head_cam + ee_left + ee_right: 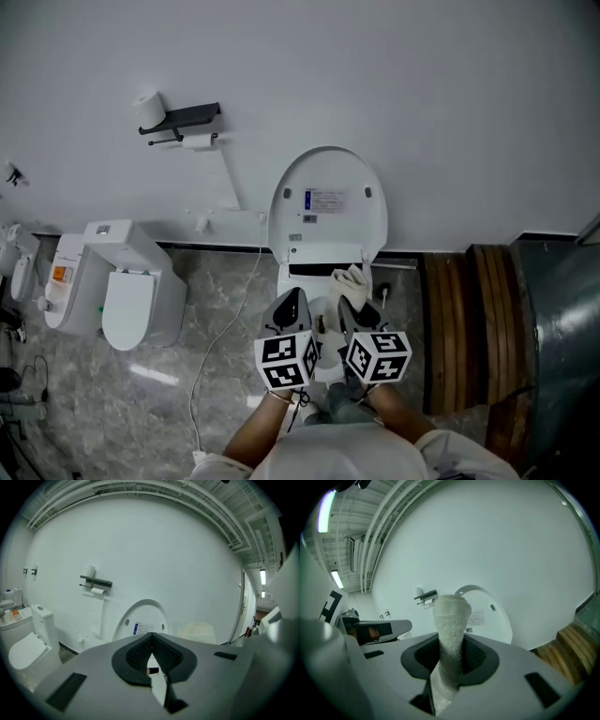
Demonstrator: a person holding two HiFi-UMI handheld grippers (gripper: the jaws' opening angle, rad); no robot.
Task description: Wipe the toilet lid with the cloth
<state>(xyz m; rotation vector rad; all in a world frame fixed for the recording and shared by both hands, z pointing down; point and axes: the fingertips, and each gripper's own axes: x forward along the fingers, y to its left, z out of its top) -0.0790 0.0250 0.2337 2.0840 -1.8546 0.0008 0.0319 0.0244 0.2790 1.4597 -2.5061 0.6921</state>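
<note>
The white toilet's lid (pixel 328 178) stands raised against the wall, a printed label on its inner face. It also shows in the left gripper view (pixel 144 612) and in the right gripper view (pixel 490 616). My right gripper (pixel 354 306) hovers over the toilet bowl, shut on a cream terry cloth (pixel 351 280). The cloth (pixel 451 618) sticks up out of the jaws toward the lid. My left gripper (pixel 291 302) hangs beside it, on its left. Its jaws are shut with nothing between them (pixel 151 640). Neither gripper touches the lid.
A second white toilet (pixel 131 295) with its lid down stands to the left. A toilet paper holder (pixel 180 122) hangs on the wall. A white cord (pixel 225 323) trails over the marble floor. Wooden slats (pixel 469 328) and a grey metal surface (pixel 562 347) lie at the right.
</note>
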